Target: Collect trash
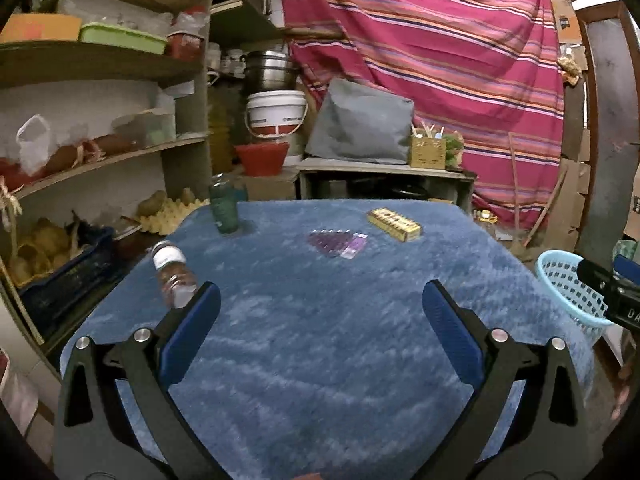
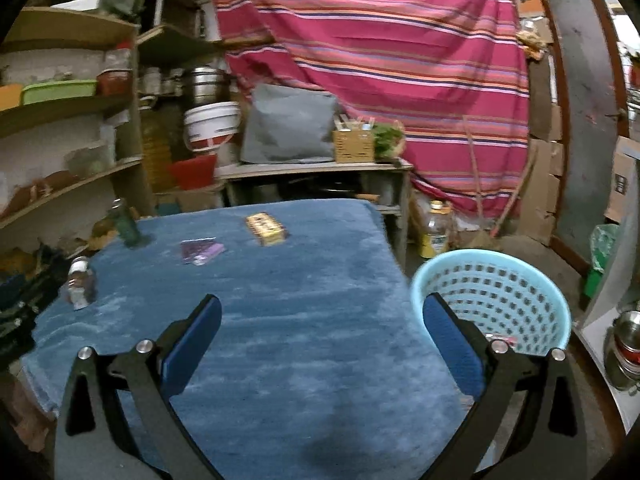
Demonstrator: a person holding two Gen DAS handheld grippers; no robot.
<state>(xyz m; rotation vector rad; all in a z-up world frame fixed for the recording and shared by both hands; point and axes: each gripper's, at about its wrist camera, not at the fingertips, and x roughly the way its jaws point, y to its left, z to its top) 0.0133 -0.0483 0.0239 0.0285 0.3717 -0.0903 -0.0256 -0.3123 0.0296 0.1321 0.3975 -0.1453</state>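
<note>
While both grippers gape empty, table holds bottle, wrapper, box, green bottle; basket holds one scrap.

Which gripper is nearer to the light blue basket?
Right. The right gripper hangs beside the basket, by the table edge. The left gripper is above the table middle, the basket off to its right.

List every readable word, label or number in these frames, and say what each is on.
"DA": white letters, cut off at the frame edge, on the right hand-held gripper body in the left wrist view.
Yellow box, purple packet, lying bottle label, white bucket: printing too blurred to read.
</note>
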